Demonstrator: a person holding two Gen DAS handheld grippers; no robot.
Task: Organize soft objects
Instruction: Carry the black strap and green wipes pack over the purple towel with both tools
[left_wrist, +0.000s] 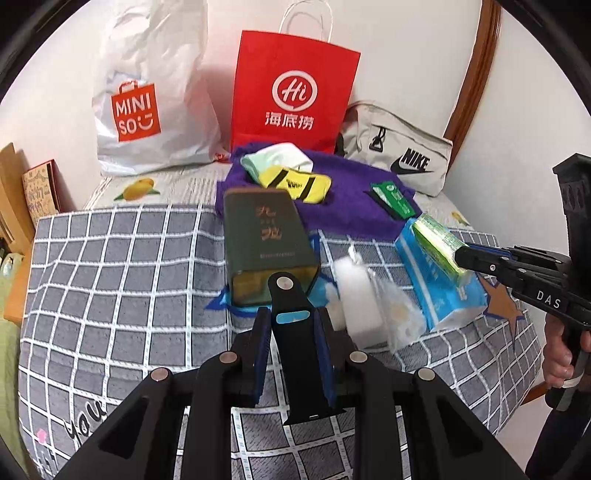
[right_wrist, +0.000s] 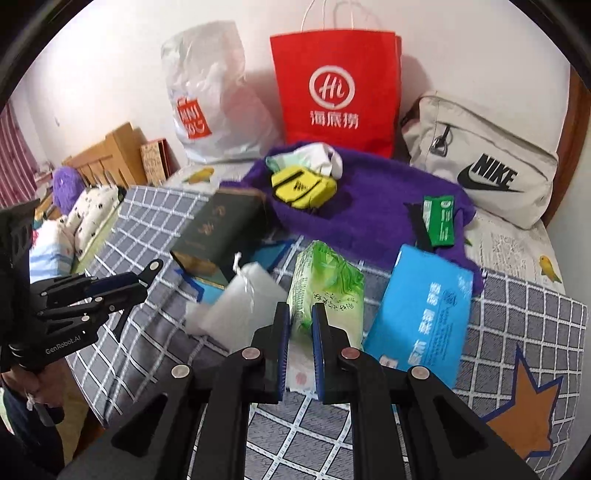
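My left gripper (left_wrist: 291, 312) is shut on a black strap (left_wrist: 295, 354) with a pale blue oval and a silver stud, held above the grey checked blanket (left_wrist: 110, 277). The same gripper (right_wrist: 142, 280) appears at the left of the right wrist view, the strap's end (right_wrist: 153, 266) sticking out. My right gripper (right_wrist: 300, 306) is shut on a green tissue pack (right_wrist: 325, 280), lifted off the bed. From the left wrist view that gripper (left_wrist: 460, 254) holds the green pack (left_wrist: 437, 240) over a blue tissue pack (left_wrist: 439, 295).
A dark green tin (left_wrist: 266, 243), bagged white foam (left_wrist: 358, 295), purple fuzzy cloth (left_wrist: 351, 210) with yellow socks (left_wrist: 295, 182) and a green packet (left_wrist: 393, 197) lie ahead. Red paper bag (left_wrist: 291, 88), white plastic bag (left_wrist: 147, 92) and beige pouch (left_wrist: 402, 155) line the wall.
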